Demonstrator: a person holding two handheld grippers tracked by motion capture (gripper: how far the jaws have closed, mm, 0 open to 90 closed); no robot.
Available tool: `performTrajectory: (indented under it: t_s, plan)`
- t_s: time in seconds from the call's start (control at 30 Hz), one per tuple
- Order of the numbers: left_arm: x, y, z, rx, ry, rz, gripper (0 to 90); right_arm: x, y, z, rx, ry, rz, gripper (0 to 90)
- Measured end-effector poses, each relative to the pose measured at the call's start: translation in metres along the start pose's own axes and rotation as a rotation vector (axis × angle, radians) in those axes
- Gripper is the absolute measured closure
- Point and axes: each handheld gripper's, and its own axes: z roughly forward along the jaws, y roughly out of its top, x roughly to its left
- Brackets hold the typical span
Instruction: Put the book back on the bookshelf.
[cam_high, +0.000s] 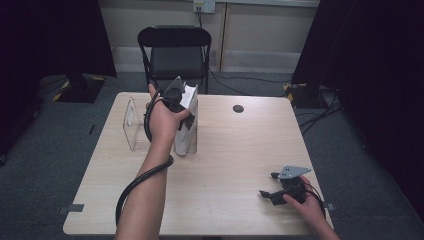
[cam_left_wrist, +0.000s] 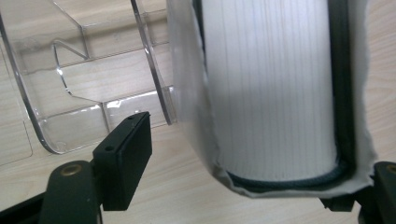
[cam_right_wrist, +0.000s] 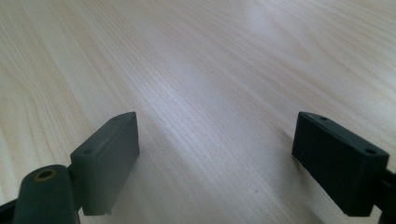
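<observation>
while the left tongs (cam_high: 181, 102) straddle the top of the upright white fabric-covered book (cam_high: 187, 125) mid-worktop, jaws apart with no visible clamp, this looks like the grasp step; next they close and carry it. clear acrylic bookstand (cam_high: 132, 122) sits just beside, chief obstacle; right tongs (cam_high: 274, 192) rest apart, empty, on the light wooden worktop (cam_high: 235, 150).

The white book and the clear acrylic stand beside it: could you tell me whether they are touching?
Cannot tell. In the left gripper view the white book overlaps the clear acrylic stand's curved edge, hiding any gap; in the high view they stand close together, with no contact plainly visible.
</observation>
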Motion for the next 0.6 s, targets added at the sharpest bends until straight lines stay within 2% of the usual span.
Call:
performTrajectory:
  t_s: [0.3,0.4,0.6]
  plan:
    - [-0.0028,-0.0039,-0.0012,0.003,-0.019,0.018,23.6,0.0000,0.0000,0.0000,0.000,0.000,0.000,14.2]
    - [-0.0056,-0.0062,-0.0013,0.012,-0.020,0.046,22.7,0.0000,0.0000,0.0000,0.000,0.000,0.000,14.2]
    - [-0.0090,-0.0093,-0.0020,0.003,-0.031,0.062,22.8,0.0000,0.0000,0.0001,-0.001,-0.001,0.000,14.2]
